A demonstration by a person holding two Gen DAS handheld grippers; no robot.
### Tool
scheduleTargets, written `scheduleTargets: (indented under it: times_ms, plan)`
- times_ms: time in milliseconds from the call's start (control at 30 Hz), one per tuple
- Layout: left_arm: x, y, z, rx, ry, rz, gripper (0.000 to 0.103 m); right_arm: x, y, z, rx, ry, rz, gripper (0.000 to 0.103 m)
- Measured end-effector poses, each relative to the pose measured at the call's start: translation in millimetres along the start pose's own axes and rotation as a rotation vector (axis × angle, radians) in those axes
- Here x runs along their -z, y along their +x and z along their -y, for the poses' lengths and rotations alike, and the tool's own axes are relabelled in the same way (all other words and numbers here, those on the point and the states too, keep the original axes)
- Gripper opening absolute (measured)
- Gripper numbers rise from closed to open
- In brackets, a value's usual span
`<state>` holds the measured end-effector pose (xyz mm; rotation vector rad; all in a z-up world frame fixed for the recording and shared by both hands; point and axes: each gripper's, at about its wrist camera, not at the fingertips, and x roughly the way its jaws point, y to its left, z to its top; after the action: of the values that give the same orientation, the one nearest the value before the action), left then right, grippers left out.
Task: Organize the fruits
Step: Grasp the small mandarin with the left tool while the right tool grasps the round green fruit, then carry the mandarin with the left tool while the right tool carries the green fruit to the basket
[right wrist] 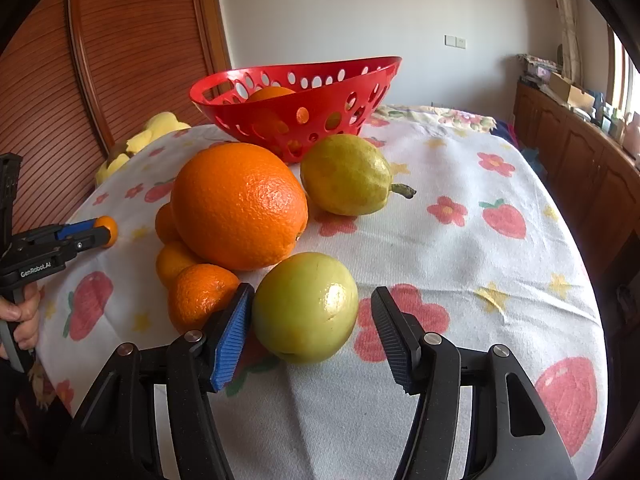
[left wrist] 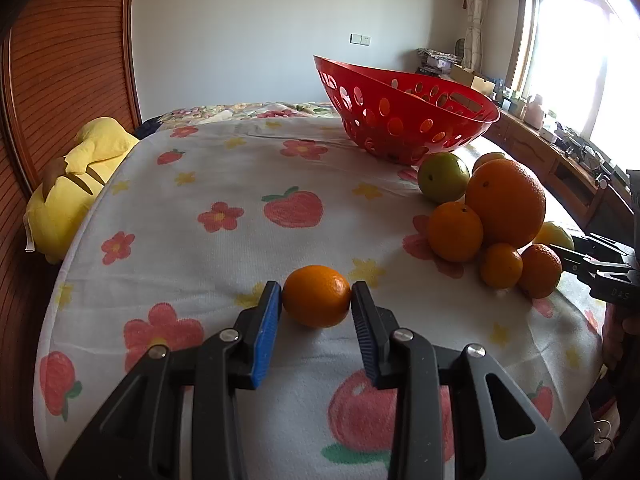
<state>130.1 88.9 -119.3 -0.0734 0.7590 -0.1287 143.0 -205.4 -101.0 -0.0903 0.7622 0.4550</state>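
Note:
My left gripper is shut on a small orange resting on the flowered cloth; it also shows in the right wrist view. My right gripper is open around a green apple; the left pad touches it, the right pad stands apart. A heap of fruit lies beside it: a big orange, small oranges, a yellow-green pear. The red perforated basket stands behind, tilted, with an orange inside. In the left wrist view the basket is at the back right.
The table wears a white cloth with strawberry and flower prints. A yellow plush toy lies off the table's left edge. A wooden sliding door is at left, a wooden cabinet under the window at right.

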Motion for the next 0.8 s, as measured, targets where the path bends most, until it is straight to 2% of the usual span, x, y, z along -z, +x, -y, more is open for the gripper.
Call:
scheduleTargets:
  times_ms: [67, 133, 433, 800]
  plan:
    - [0.2, -1.0, 1.9, -0.001, 0.005, 0.004, 0.034, 0.0, 0.1, 0.0, -0.002, -0.002, 0.000, 0.061]
    - [0.1, -1.9, 4.7, -0.018, 0.020, 0.010, 0.034, 0.8, -1.0, -1.7, -0.014, -0.015, 0.009, 0.053]
    - [-4.5, -9.9, 18.3, 0.014, 0.036, 0.023, 0.034, 2.3, -5.9, 0.6, 0.009, 0.005, 0.038, 0.053]
    - [-28.2, -25.1, 48.8, 0.079, 0.082, 0.079, 0.034, 3.7, -11.8, 1.0, 0.020, 0.008, 0.060, 0.053]
